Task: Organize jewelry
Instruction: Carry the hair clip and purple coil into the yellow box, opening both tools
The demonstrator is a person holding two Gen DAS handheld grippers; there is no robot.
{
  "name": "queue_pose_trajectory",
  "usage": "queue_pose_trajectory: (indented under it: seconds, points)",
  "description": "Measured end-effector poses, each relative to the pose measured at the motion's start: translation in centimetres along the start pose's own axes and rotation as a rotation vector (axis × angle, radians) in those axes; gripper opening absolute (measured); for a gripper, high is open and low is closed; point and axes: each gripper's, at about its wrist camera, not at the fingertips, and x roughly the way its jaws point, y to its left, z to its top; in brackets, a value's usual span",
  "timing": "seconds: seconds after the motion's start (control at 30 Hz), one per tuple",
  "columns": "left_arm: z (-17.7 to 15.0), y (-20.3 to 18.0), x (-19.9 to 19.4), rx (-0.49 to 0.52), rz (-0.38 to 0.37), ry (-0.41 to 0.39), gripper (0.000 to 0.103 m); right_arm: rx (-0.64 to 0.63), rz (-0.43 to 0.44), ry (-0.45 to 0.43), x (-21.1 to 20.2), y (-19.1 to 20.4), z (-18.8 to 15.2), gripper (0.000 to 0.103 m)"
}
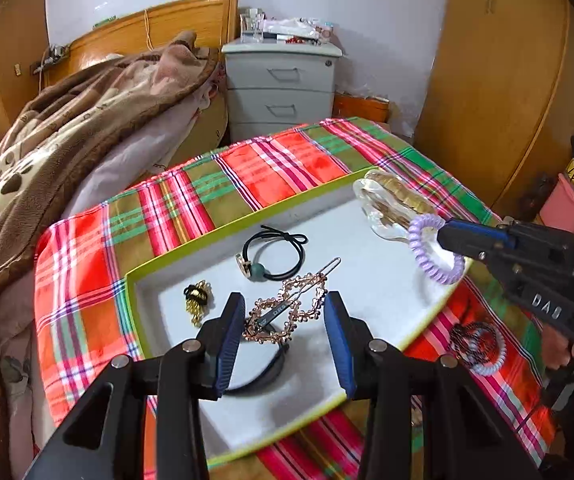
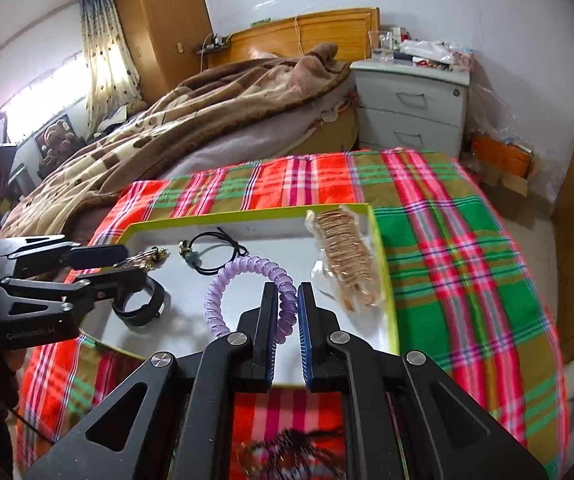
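Observation:
A white tray with a lime rim (image 1: pixel 247 216) (image 2: pixel 247 213) lies on the plaid cloth. My right gripper (image 2: pixel 287 292) (image 1: pixel 447 240) is shut on a purple spiral hair tie (image 2: pixel 243 272) (image 1: pixel 431 256), held just above the tray's right part. My left gripper (image 1: pixel 285 304) (image 2: pixel 99 264) is open, its fingers either side of a rose-gold beaded hair clip (image 1: pixel 287 304) that lies on the tray. A black hair tie with a green bead (image 1: pixel 275 256) (image 2: pixel 211 248), a gold-and-black charm (image 1: pixel 197 300) and a dark band (image 1: pixel 271 364) (image 2: pixel 139 304) also lie in the tray.
A clear packet of gold pieces (image 1: pixel 399 200) (image 2: pixel 347 264) rests at the tray's far right corner. More spiral ties (image 1: pixel 479 344) lie on the cloth (image 1: pixel 87 280) right of the tray. A bed with a brown blanket (image 1: pixel 67 140) and a grey drawer unit (image 1: pixel 283 88) stand behind.

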Motion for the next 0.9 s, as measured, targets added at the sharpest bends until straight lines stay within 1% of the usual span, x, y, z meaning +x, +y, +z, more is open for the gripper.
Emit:
queue_pose_trajectory:
  seconds: [0.1, 0.2, 0.3, 0.53, 0.73, 0.9]
  points:
    - [0.6, 0.4, 1.4, 0.000, 0.015, 0.017, 0.043, -0.017, -0.033, 0.016, 1.4, 0.5, 0.1, 0.010]
    - [1.0, 0.6, 2.5, 0.000, 0.002, 0.032, 0.043, -0.017, -0.039, 0.029, 2.3, 0.5, 0.4, 0.010]
    - [1.3, 0.7, 3.5, 0.008, 0.017, 0.045, 0.043, -0.013, -0.052, 0.050, 3.3, 0.3, 0.5, 0.010]
    - [1.8, 1.0, 5.0, 0.006, 0.015, 0.065, 0.043, -0.024, -0.078, 0.095, 5.1, 0.1, 0.4, 0.010]
    - [1.9, 0.9, 6.1, 0.012, 0.014, 0.089, 0.043, -0.032, -0.090, 0.107, 5.8, 0.1, 0.2, 0.010]
    - [1.8, 1.1, 6.6, -0.004, 0.015, 0.104, 0.043, -0.029, -0.096, 0.109, 6.1, 0.0, 0.2, 0.010]
